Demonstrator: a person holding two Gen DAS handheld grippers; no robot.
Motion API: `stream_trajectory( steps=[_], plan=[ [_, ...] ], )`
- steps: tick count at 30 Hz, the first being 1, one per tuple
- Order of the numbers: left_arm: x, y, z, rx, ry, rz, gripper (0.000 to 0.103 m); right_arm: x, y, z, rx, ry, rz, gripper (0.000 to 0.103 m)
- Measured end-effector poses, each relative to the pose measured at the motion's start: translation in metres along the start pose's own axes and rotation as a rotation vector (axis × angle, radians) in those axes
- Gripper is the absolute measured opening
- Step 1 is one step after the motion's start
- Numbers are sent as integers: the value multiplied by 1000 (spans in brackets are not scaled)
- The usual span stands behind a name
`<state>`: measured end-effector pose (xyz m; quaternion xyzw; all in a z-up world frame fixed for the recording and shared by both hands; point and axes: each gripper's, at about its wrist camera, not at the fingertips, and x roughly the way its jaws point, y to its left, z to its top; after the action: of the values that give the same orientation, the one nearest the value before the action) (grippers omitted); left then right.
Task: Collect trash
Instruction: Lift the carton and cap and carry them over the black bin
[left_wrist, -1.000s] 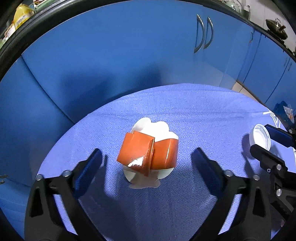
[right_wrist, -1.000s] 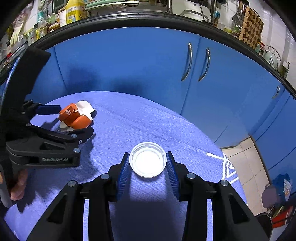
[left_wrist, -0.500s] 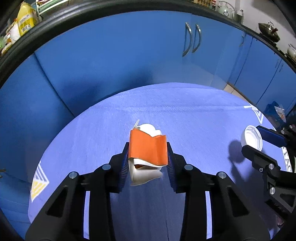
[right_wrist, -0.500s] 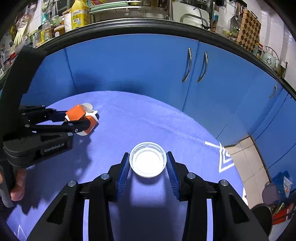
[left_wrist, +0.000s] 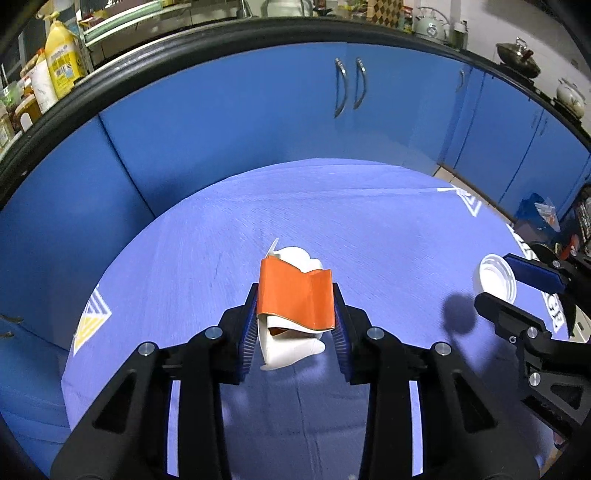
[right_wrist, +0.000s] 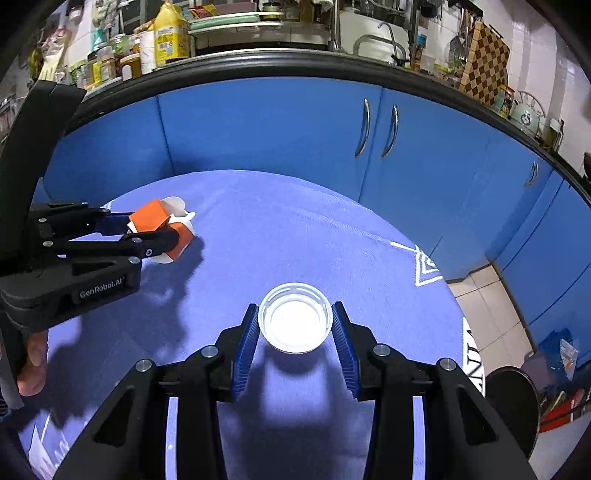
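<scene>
So the left gripper (left_wrist: 295, 325) has its blue pads clamped on a crushed orange-and-white paper cup (left_wrist: 293, 302), one pad on each side, and the shadow on the blue tablecloth (left_wrist: 369, 229) looks like the cup is lifted off it. The right gripper (right_wrist: 294, 332) is narrowed onto a white plastic lid (right_wrist: 294, 322), pads touching its rim on both sides, open side of the lid facing up.

Around them it's just the cloth-covered round table, blue cabinet doors (right_wrist: 380, 133) behind it, and a cluttered counter up top with a yellow bottle (left_wrist: 61, 62).

The right wrist view shows the left gripper (right_wrist: 147, 236) from the side with the cup (right_wrist: 162, 225) in it, plus the person's fingers (right_wrist: 33, 363) on the handle. The left wrist view catches the lid (left_wrist: 496, 278) edge-on at far right, pinched by the right gripper (left_wrist: 517, 291).
</scene>
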<state>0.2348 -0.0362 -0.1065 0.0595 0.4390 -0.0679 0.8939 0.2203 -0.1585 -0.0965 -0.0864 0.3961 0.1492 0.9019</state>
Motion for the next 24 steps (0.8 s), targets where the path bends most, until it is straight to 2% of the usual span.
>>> stream_trajectory(
  steps=[12, 24],
  plan=[
    [-36, -29, -12, 29, -27, -4, 37, -42, -4, -13, -9, -37, -13, 39],
    [-55, -81, -15, 100, -45, -39, 37, -74, -26, -41, 19, -55, -45, 39]
  ],
)
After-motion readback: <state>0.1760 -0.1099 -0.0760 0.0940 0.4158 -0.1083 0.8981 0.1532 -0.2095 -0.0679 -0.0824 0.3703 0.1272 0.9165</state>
